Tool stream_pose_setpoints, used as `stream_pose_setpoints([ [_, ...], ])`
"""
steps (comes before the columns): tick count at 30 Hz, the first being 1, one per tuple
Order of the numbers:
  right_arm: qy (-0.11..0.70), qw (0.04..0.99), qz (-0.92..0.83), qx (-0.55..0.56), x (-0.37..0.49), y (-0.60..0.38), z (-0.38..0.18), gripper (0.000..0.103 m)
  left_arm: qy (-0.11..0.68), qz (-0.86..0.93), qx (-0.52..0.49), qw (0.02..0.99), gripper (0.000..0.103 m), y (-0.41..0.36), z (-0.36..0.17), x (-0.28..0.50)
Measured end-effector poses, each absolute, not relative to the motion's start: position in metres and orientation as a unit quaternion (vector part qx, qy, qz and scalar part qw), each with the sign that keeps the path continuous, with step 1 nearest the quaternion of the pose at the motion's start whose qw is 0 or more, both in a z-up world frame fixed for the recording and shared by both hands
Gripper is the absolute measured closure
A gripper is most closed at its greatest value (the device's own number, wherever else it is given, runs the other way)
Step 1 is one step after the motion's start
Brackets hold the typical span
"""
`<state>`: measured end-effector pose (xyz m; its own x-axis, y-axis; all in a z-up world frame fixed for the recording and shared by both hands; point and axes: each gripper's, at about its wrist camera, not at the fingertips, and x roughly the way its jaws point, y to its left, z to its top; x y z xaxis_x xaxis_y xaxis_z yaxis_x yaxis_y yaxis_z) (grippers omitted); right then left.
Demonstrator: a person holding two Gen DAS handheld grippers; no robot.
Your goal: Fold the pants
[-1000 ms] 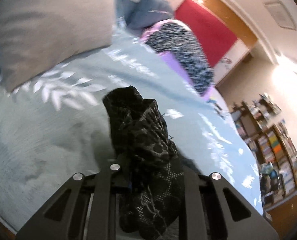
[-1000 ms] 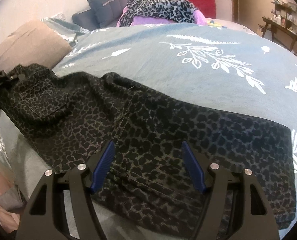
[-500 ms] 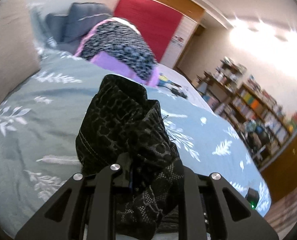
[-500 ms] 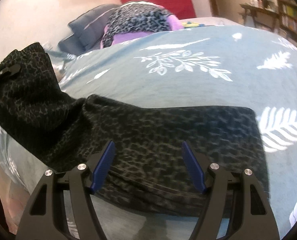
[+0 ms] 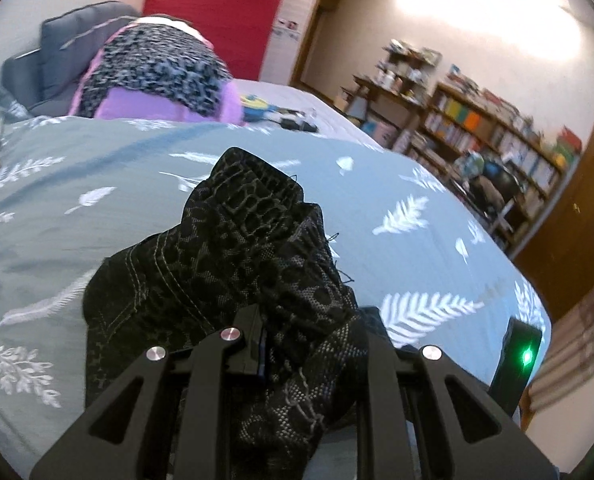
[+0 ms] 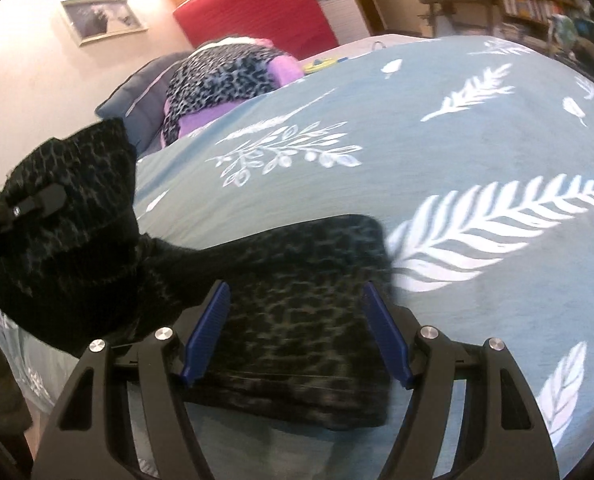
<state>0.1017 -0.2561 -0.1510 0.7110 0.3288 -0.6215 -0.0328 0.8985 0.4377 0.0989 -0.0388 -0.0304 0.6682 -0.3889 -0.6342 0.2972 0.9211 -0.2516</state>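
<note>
Lifted pants (image 6: pixel 69 216) swung right; only right view shows flat leg (image 6: pixel 305 320).

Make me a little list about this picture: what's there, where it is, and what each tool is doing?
pants: dark leopard print, one end lying on the bed, the other end lifted
left tool: shut on the bunched end of the pants, held above the bed
right tool: open, over the flat part of the pants, holding nothing
bed: blue cover with white leaves
far end of bed: purple and leopard pile
</note>
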Motion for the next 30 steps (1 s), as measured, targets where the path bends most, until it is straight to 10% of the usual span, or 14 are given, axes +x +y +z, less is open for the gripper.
stream_pose_setpoints([
  [15, 0.354, 0.903, 0.059, 0.236, 0.093, -0.310, -0.159, 0.032, 0.426, -0.203, 0.018, 0.881, 0.083, -0.133, -0.104, 0.109],
  [22, 0.358, 0.902, 0.054, 0.235, 0.091, -0.310, -0.160, 0.032, 0.437, -0.256, -0.033, 0.862, 0.043, -0.115, -0.100, 0.105],
  [30, 0.353, 0.904, 0.061, 0.232, 0.087, -0.305, -0.151, 0.032, 0.413, -0.259, -0.042, 0.872, 0.043, -0.084, -0.081, 0.090],
])
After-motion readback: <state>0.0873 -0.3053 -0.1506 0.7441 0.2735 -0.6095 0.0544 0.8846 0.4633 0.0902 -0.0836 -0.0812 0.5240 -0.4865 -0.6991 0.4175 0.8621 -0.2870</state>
